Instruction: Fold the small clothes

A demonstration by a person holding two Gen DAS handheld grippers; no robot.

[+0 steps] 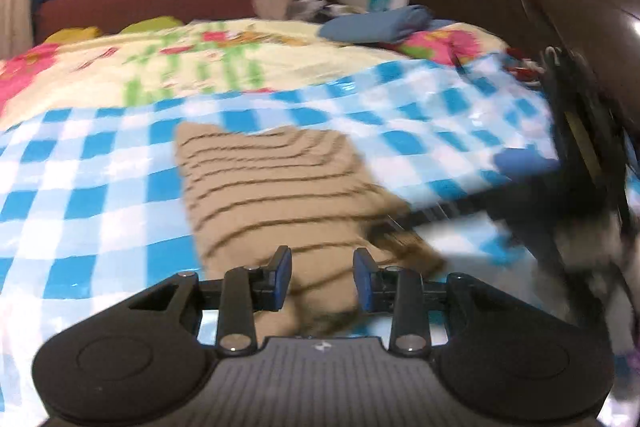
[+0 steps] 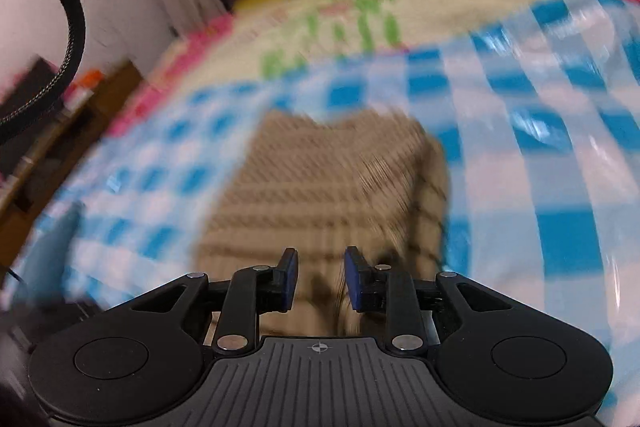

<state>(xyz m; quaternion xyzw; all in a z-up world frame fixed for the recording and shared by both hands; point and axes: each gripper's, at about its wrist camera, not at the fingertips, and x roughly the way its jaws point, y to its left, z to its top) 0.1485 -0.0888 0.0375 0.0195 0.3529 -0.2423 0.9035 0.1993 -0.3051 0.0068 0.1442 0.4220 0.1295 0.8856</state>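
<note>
Because the blue-and-white checked sheet (image 1: 100, 187) covers most of the bed and looks glossy, almost plastic, anything laid on it will probably slide rather than stay put under a pull. Beyond it, toward twelve o'clock in the left wrist view, lies a floral bedspread (image 1: 208, 59), with a folded blue cloth (image 1: 376, 23) at about one o'clock.

The task's thing is the tan striped garment (image 1: 272, 187), spread on the checked sheet at the centre of both views and running from the middle down to six o'clock, under each tool. It looks like a soft, light knit: limp, easily creased, with no stiffness to hold a fold by itself. Its edge at about four o'clock in the left wrist view seems already doubled over, though blur hides the detail.

The left gripper (image 1: 322, 277) stands with its jaws apart over the near hem, cloth showing between them but neither pad pressing on it. The right gripper (image 2: 321, 279) has a narrower gap, also over tan fabric; nothing seems pinched, though blur leaves this less sure.

In my judgement the best hold is a shallow pinch at the near hem's two corners, lifting little, so the light knit folds instead of dragging across the slick sheet.
</note>
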